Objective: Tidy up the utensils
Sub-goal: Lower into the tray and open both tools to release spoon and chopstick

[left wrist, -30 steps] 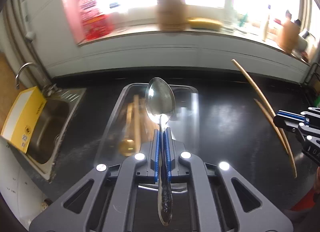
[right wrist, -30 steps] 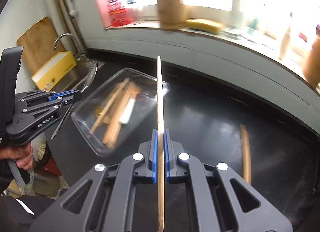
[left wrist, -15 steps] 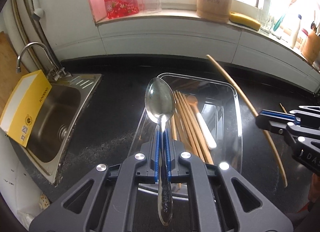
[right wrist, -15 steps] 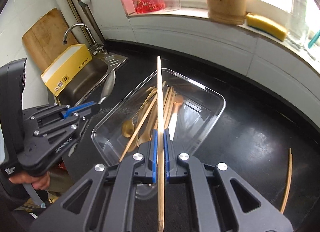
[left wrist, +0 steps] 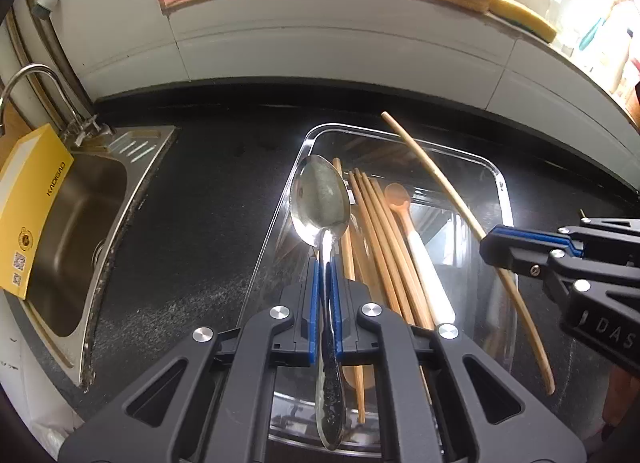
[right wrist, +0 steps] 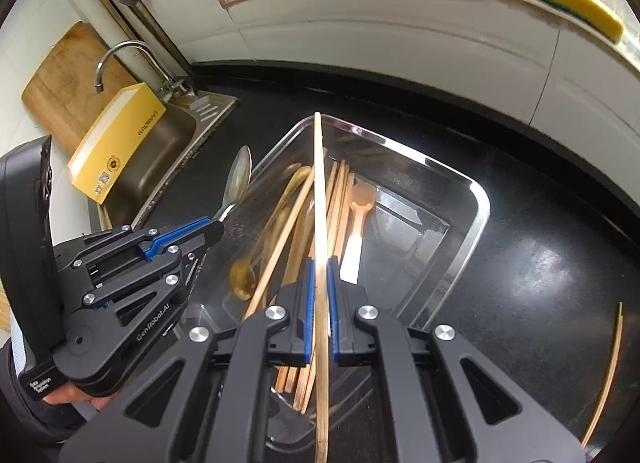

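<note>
Left hand-held gripper (left wrist: pixel 325 283) clamps metal spoon (left wrist: pixel 320 203) over clear tray (left wrist: pixel 502 191).

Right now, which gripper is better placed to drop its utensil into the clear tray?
Probably right: the right gripper holds its chopstick over the clear tray's middle; the left gripper's metal spoon hangs over the rim.

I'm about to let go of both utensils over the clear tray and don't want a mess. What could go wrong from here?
1. The chopstick in the right gripper is long and reaches to the clear tray's far rim; released now, it might rest on the rim or slide out.
2. The metal spoon in the left gripper hangs by the tray's left edge and could drop onto the counter.
</note>
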Demonstrator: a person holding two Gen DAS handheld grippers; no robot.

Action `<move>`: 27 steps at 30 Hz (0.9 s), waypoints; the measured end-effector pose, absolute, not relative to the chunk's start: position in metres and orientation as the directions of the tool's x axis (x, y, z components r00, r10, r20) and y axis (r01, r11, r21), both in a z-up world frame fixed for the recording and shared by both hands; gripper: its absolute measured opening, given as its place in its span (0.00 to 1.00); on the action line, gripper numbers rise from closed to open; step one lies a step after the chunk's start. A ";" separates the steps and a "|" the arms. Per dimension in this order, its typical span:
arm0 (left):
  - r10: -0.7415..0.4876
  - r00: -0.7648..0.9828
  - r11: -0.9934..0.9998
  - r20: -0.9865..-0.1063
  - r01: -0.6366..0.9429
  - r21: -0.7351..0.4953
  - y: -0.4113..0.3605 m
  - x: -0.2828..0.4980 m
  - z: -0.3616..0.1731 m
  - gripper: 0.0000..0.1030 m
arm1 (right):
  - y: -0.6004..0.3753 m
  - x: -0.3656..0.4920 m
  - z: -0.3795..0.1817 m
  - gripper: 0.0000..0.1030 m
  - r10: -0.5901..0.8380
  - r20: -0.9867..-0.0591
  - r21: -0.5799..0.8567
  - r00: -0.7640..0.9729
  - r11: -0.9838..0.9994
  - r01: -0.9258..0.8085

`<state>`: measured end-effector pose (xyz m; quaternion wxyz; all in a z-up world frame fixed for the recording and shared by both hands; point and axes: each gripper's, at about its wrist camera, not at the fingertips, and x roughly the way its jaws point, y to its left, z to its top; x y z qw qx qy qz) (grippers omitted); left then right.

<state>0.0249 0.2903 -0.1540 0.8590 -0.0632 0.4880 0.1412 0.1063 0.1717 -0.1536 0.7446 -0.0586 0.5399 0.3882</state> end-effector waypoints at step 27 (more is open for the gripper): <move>0.121 0.466 0.955 -0.876 -0.295 -0.025 0.302 0.042 -0.176 0.50 | 0.142 0.142 -0.140 0.72 0.435 -0.870 0.213 0.233 0.757 -0.618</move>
